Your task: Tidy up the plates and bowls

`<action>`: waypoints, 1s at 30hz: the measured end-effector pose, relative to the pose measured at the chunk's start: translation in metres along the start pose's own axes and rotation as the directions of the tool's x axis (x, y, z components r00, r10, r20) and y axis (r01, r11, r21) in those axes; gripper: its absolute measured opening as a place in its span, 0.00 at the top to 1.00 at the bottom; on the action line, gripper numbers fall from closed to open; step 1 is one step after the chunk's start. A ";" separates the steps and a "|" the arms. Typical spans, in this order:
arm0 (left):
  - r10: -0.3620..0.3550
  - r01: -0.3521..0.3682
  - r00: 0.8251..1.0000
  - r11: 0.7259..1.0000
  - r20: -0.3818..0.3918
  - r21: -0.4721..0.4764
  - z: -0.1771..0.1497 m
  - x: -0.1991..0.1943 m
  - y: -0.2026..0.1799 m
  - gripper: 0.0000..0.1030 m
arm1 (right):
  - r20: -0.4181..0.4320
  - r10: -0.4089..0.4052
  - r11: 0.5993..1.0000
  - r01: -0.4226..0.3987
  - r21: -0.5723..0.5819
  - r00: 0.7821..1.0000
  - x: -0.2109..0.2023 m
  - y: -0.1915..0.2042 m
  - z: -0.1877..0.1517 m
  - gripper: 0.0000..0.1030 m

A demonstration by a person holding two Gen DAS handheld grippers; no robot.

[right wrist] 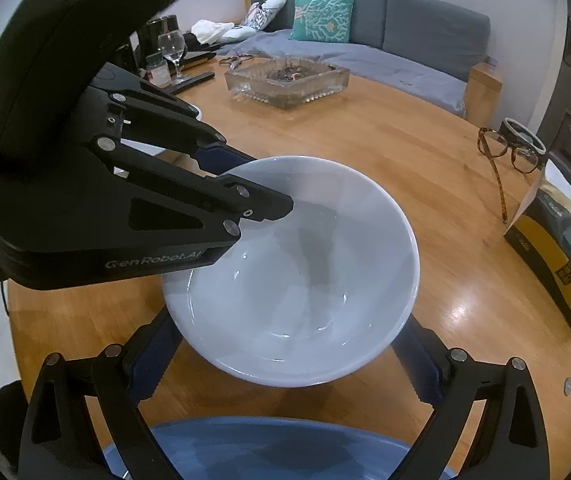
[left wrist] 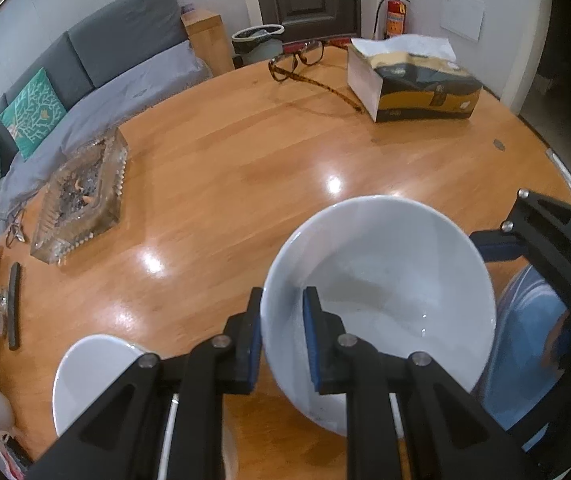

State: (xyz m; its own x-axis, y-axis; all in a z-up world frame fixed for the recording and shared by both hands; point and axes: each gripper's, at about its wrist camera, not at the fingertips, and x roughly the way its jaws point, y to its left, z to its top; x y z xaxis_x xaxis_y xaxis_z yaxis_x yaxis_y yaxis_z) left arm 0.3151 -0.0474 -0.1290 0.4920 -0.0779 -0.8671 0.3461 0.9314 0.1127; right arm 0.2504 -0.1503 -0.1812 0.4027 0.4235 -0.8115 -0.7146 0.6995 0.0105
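The white bowl (left wrist: 381, 304) is what I have in hand: my left gripper (left wrist: 283, 334) is pinched on its near-left rim, one blue pad (left wrist: 311, 332) inside the wall and the other finger outside, so the jaws are closed down to the thickness of the porcelain. From the right wrist view the same bowl (right wrist: 305, 276) sits tilted, its far edge higher than the near one, and I can't tell whether its base touches the worktop (left wrist: 245, 152) or hangs just above it. The left gripper (right wrist: 253, 196) comes in from the upper left there, its upper finger lying over the rim.

My right gripper (right wrist: 285, 344) is spread wide, its two blue-padded fingers (right wrist: 153, 356) standing either side of the bowl's near underside and gripping nothing that I can see. In the left view it shows only as a black frame at the right edge (left wrist: 541, 240).

Just below the right gripper lies a blue plate (right wrist: 277, 448), close to me; the left camera catches it to the right of the bowl (left wrist: 533, 352). A second white bowl (left wrist: 89, 376) sits to the left of my left gripper, near the worktop's edge.

Farther out on the worktop are a glass ashtray (left wrist: 85, 196), tortoiseshell glasses (left wrist: 297, 60) and a tissue box (left wrist: 413, 80). A wine glass (right wrist: 172, 50) stands at the far left. A grey sofa (right wrist: 385, 28) runs behind.
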 end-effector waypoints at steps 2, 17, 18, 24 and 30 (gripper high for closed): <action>0.008 -0.008 1.000 1.000 0.009 0.012 0.001 -0.005 -0.003 0.85 | 0.012 0.005 1.000 -0.005 0.010 1.000 -0.004 -0.001 -0.001 0.07; -0.005 0.004 0.997 1.000 0.080 0.007 0.003 -0.044 -0.005 0.85 | 0.076 -0.015 1.000 0.015 0.009 0.997 -0.033 0.007 0.003 0.06; -0.003 0.003 0.996 1.000 0.085 0.008 0.003 -0.047 -0.005 0.85 | 0.078 -0.017 1.000 0.017 0.008 0.997 -0.035 0.008 0.003 0.06; -0.001 0.000 0.993 1.000 0.119 0.007 0.000 -0.073 -0.006 0.85 | 0.096 -0.032 0.999 0.033 -0.003 0.995 -0.052 0.018 0.006 0.06; 0.009 -0.008 0.988 1.000 0.152 -0.008 -0.004 -0.096 -0.002 0.85 | 0.127 -0.049 0.998 0.053 -0.022 0.991 -0.072 0.031 0.013 0.06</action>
State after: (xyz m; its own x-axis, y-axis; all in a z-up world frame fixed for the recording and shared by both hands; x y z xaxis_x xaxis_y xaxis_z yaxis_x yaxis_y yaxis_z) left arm 0.2644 -0.0402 -0.0480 0.6111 -0.1224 -0.7820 0.3355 0.9349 0.1159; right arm 0.2067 -0.1514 -0.1145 0.5069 0.4582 -0.7302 -0.7051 0.7077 -0.0454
